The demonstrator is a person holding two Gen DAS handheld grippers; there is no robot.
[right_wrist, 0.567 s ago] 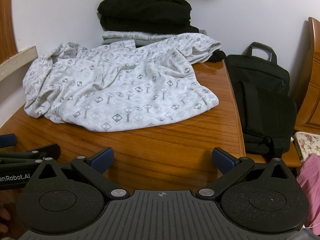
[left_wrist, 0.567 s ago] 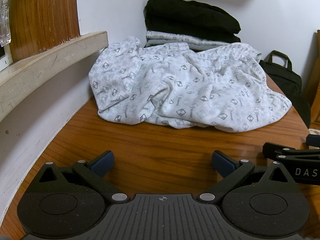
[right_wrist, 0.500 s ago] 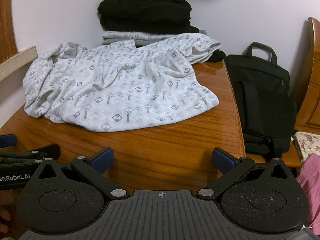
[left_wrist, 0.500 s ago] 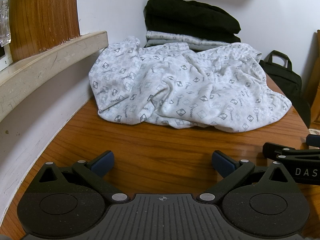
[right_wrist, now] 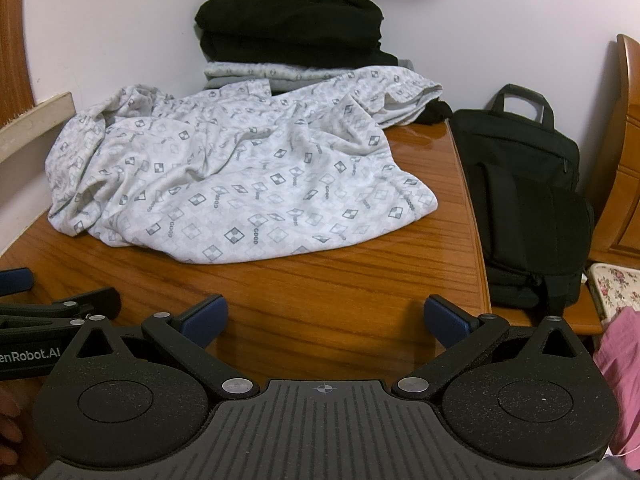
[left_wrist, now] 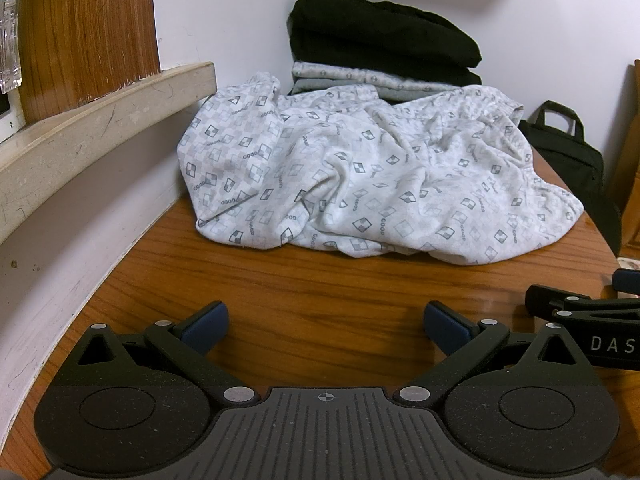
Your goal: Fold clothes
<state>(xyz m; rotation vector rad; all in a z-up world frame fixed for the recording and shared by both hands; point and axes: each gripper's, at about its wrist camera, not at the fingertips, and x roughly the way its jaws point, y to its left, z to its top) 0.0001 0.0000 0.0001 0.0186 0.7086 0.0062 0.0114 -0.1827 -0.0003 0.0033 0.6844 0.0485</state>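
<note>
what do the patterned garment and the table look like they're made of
Garment: looks like soft, matte knit fabric, maybe cotton; it slumps in loose wrinkles and shows a printed diamond pattern. Table: wood or wood veneer with a glossy varnish; grain lines and light reflections show.

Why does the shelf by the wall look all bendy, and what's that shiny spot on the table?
Left wrist view: the fisheye lens bows the beige wall ledge into a curve. Right wrist view: room light glares off the glossy wooden table near its far corner; the patterned white garment looks sharp, not blurry.
</note>
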